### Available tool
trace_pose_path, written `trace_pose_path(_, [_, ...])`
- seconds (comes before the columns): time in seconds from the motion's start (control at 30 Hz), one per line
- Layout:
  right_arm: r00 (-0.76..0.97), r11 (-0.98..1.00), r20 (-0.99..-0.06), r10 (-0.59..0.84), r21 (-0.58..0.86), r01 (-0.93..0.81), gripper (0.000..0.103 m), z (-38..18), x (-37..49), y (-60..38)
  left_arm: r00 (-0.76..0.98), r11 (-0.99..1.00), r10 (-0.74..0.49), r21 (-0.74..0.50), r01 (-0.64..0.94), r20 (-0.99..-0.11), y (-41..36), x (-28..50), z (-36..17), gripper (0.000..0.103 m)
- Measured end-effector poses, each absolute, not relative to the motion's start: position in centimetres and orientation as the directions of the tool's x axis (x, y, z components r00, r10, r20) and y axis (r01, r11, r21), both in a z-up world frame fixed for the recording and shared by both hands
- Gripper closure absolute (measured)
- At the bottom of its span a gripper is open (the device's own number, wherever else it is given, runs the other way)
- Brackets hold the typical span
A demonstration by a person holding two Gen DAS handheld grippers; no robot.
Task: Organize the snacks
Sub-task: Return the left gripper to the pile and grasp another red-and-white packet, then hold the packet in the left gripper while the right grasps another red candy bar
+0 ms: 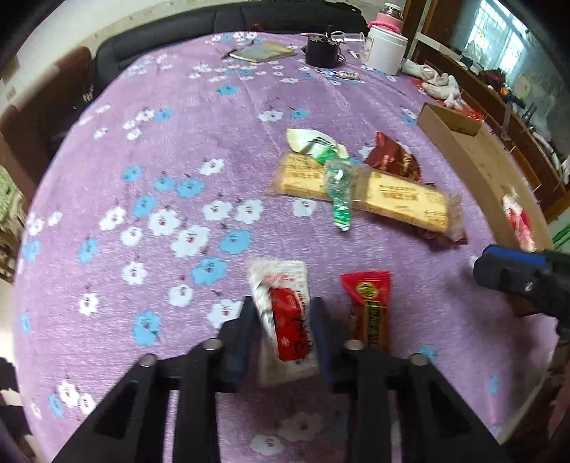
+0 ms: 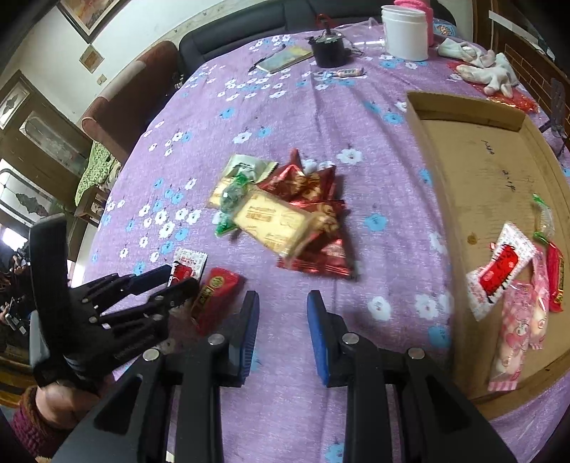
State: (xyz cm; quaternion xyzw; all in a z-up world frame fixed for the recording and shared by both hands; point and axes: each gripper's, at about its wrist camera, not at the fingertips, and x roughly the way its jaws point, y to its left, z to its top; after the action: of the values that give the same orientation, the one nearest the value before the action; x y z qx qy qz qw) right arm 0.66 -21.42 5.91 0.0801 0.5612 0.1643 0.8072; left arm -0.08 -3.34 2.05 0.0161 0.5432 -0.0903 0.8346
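My left gripper is shut on a white and red snack packet, held just over the purple flowered tablecloth; it also shows in the right wrist view. A red snack bar lies right beside it, also in the right wrist view. My right gripper is open and empty above the cloth. A pile of snacks lies mid-table: a long yellow biscuit pack, a green wrapper and a dark red bag. A cardboard box at the right holds several snacks.
At the far edge of the table stand a white tub, a black cup, a notebook and white cloths. A dark sofa is behind the table.
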Motion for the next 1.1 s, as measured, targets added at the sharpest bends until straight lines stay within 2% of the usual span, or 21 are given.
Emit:
trace_pose_path(0.07, [0.316,0.931,-0.879,0.357,0.307,-0.199,0.075,6.2,0.8,-20.3,0.398,0.986,-0.148,-0.102,0.135,-0.906,-2.1,-0.3,2.1,0.077])
trace_pose_path(0.13, [0.304,0.922,-0.875,0.376,0.321,-0.214,0.066,6.1,0.9,-19.3,0.401,0.988,-0.147,-0.112,0.11,-0.904,-0.7,-0.8,2.1,0.078])
trace_pose_path(0.37, [0.242,0.909,-0.881,0.406,0.361,-0.211,0.065,4.6,1.6,-16.2,0.424,0.987,-0.161,-0.156,0.046,-0.891,2.9,-2.2,2.7,0.081])
trace_pose_path(0.53, [0.234,0.907,-0.881,0.412,0.372,-0.197,0.06,4.3,2.0,-14.4,0.435,0.987,-0.152,-0.155,0.03,-0.887,4.9,-2.9,3.0,0.081])
trace_pose_path(0.77, [0.223,0.926,-0.904,0.365,0.327,-0.191,0.056,3.5,2.4,-12.8,0.439,0.984,-0.171,-0.175,0.032,-0.882,6.1,-3.2,2.8,0.081])
trace_pose_path(0.93, [0.238,0.943,-0.919,0.315,0.276,-0.184,0.056,3.6,2.4,-12.7,0.443,0.969,-0.237,-0.24,0.048,-0.865,6.1,-3.1,3.9,0.081])
trace_pose_path(1.0, [0.232,0.946,-0.923,0.308,0.269,-0.182,0.056,3.5,2.4,-12.8,0.437,0.962,-0.265,-0.263,0.066,-0.86,6.0,-3.0,4.4,0.074])
trace_pose_path(1.03, [0.221,0.946,-0.925,0.308,0.273,-0.177,0.056,3.3,2.3,-12.9,0.43,0.965,-0.261,-0.252,0.079,-0.864,5.6,-2.9,4.5,0.065])
trace_pose_path(1.1, [0.202,0.95,-0.934,0.294,0.261,-0.172,0.056,2.8,2.0,-13.0,0.425,0.968,-0.25,-0.234,0.09,-0.87,4.9,-2.8,4.5,0.062])
